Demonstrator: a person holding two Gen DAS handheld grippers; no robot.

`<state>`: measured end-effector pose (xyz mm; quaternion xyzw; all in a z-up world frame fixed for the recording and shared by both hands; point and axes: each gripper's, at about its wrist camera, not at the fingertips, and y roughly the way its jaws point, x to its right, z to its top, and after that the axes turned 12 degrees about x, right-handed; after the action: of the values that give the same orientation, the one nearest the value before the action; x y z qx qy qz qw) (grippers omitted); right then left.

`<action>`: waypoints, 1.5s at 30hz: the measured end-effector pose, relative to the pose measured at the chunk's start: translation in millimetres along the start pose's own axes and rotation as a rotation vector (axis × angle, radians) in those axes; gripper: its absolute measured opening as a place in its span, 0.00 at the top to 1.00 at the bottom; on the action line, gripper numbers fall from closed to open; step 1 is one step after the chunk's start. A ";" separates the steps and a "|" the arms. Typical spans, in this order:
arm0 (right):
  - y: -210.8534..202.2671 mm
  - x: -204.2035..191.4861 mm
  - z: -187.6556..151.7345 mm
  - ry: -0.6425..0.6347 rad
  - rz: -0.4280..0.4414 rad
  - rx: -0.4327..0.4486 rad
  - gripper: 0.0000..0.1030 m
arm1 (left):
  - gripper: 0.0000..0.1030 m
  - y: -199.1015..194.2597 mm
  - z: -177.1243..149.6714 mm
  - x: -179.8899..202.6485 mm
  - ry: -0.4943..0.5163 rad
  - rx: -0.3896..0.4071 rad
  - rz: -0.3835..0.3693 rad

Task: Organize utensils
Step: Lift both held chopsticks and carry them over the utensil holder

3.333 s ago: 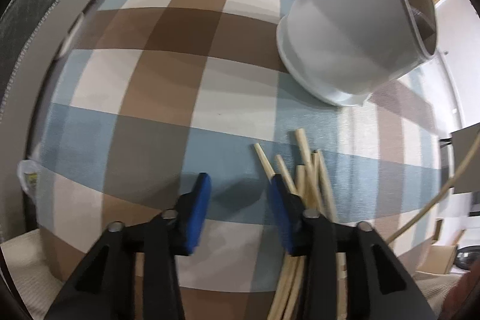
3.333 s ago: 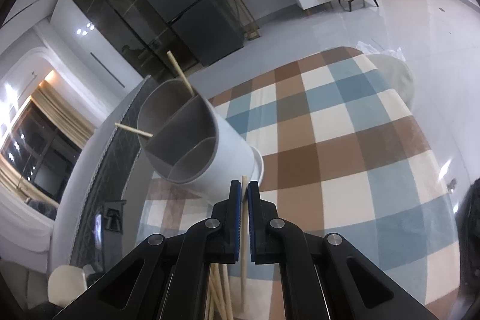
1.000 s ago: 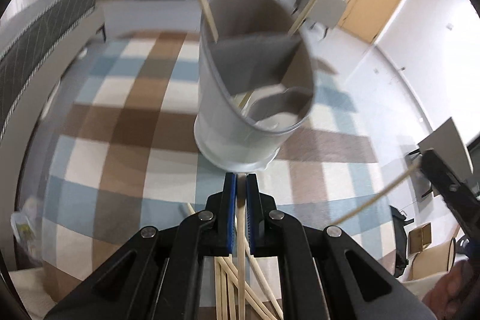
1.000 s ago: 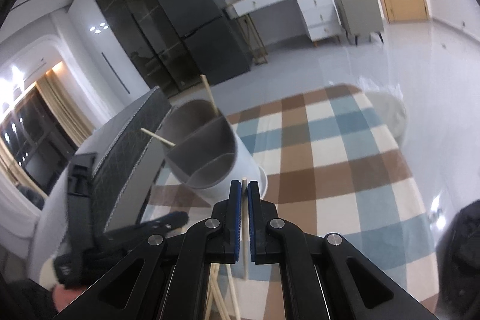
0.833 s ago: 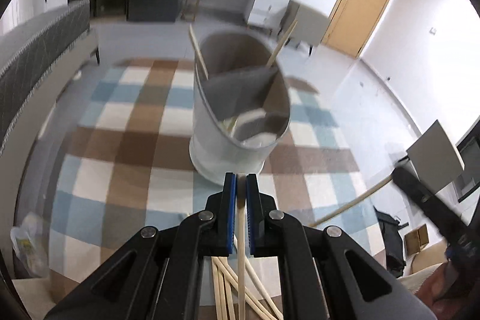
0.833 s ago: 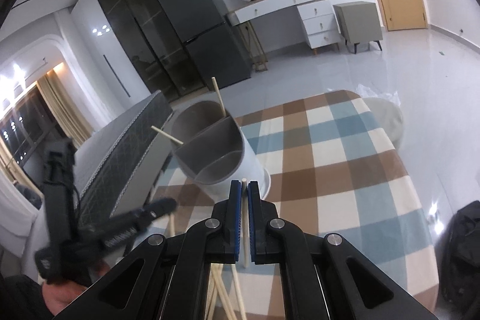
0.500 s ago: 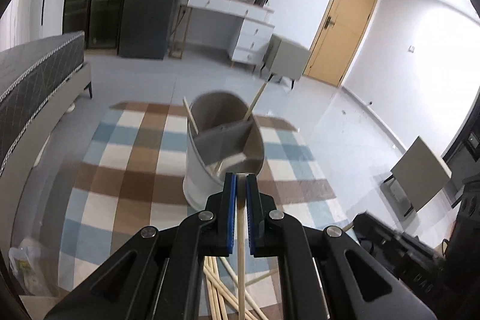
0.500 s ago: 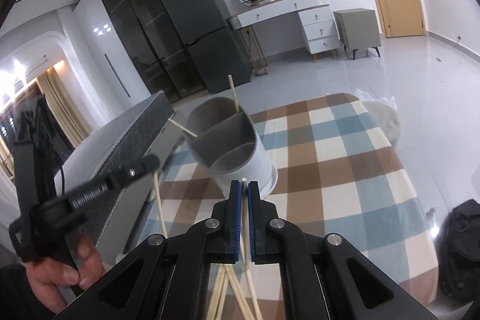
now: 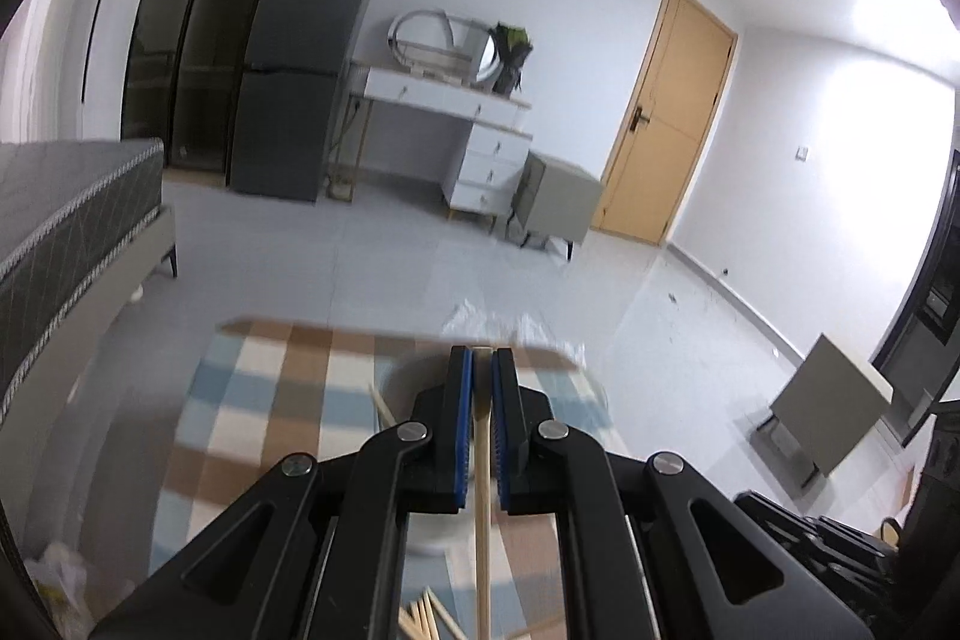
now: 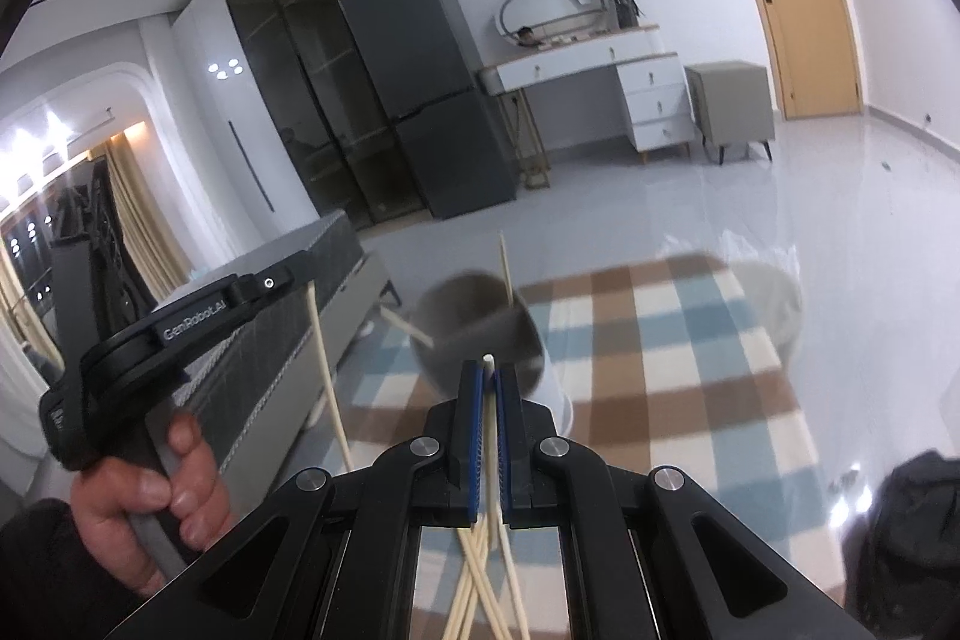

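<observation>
A pale wooden chopstick (image 10: pixel 487 370) is clamped in the right gripper (image 10: pixel 489 394), its long axis running forward between the blue pads, tip just past them. The grey, round, partitioned holder (image 10: pixel 480 340) lies ahead and below, on the checked cloth (image 10: pixel 660 340); two sticks already lean in it. A second chopstick (image 9: pixel 482 490) is pinched the same way in the left gripper (image 9: pixel 482 394), with the holder (image 9: pixel 402 382) blurred directly behind its jaws. Neither gripper can be judged nearer. Loose smooth, slender chopsticks (image 10: pixel 480 598) are heaped on the near cloth.

Holder (image 10: pixel 480 334) stands on tablecloth (image 10: pixel 660 340), loose chopsticks (image 10: pixel 480 598) lying before it.
</observation>
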<state>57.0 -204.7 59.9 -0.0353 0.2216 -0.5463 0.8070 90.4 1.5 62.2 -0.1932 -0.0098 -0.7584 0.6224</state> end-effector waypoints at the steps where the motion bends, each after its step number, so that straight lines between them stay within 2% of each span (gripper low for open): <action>1: 1.1 -0.3 6.0 0.002 0.006 0.006 0.97 | 0.98 4.2 8.0 -1.2 0.000 0.015 -0.002; 8: 32.2 -7.3 71.2 0.005 0.052 0.042 0.97 | 0.98 41.7 51.8 -9.9 0.034 0.105 0.006; 15: 80.4 -12.9 108.6 -0.005 0.083 0.051 0.97 | 0.98 86.6 59.7 -27.9 0.058 0.156 0.028; 21: 115.8 -5.9 108.9 0.020 0.093 0.034 0.97 | 0.98 115.5 44.6 -41.9 0.056 0.140 0.051; 31: 148.8 11.2 99.6 0.054 0.099 0.011 0.96 | 0.98 119.2 34.5 -38.2 0.095 0.127 0.057; 37: 154.0 9.7 89.1 0.032 0.089 -0.022 0.96 | 0.98 113.6 24.4 -24.9 0.158 0.118 0.050; 45: 151.2 8.8 80.4 0.026 0.083 -0.048 0.96 | 0.98 109.8 24.7 -24.1 0.169 0.095 0.046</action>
<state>222.5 -166.8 84.2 -0.0383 0.2465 -0.5071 0.8250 205.0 5.8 52.9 -0.0988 0.0113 -0.7562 0.6467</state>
